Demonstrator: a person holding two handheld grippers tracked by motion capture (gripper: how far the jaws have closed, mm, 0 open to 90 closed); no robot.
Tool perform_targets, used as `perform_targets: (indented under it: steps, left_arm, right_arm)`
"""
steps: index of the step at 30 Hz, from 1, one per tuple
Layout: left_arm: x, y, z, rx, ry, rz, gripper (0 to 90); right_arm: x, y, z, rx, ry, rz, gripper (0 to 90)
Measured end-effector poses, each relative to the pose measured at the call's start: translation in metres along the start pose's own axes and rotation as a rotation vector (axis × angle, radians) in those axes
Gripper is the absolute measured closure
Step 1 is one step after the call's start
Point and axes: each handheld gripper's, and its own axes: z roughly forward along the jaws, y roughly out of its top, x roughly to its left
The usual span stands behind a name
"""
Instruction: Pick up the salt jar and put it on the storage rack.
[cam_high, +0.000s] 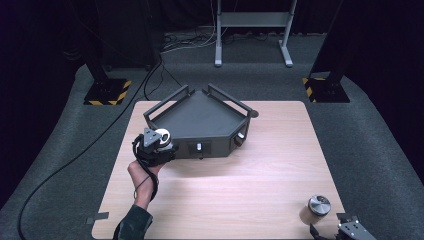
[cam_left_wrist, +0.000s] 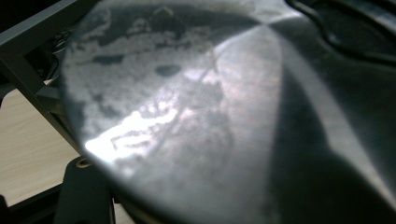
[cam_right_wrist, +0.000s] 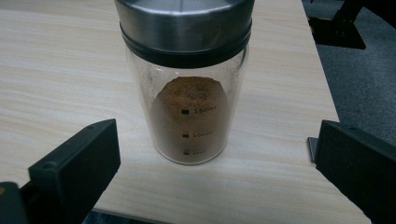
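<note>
The left gripper (cam_high: 156, 146) is clamped on a metal-lidded jar (cam_left_wrist: 224, 116) at the dark tray's (cam_high: 200, 117) seven o'clock corner, beside its rail. Towards five o'clock on the table (cam_high: 225, 185), the right gripper (cam_right_wrist: 219, 172) has its jaws spread wide, one either side of a brown-powder jar (cam_right_wrist: 189, 93) without touching it.

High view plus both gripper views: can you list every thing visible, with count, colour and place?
tray: one, dark grey, railed, far middle of table
glass jar: one, clear with steel lid, brown powder inside, upright at near right corner
second jar: one, steel lid, at tray's near left corner
table: one, light wood
grey stand: one, on floor beyond table
left tool: black, shut on second jar
right tool: black, open, jar ahead untouched
</note>
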Motion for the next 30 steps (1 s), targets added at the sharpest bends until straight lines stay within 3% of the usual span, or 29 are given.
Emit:
perform_targets:
  steps: [30]
  left_arm:
    - [-0.005,0.025,-0.004,-0.025,-0.018,0.028,31.4]
  right_arm:
    - [-0.001,0.002,0.000,0.004,-0.001,-0.001,0.0]
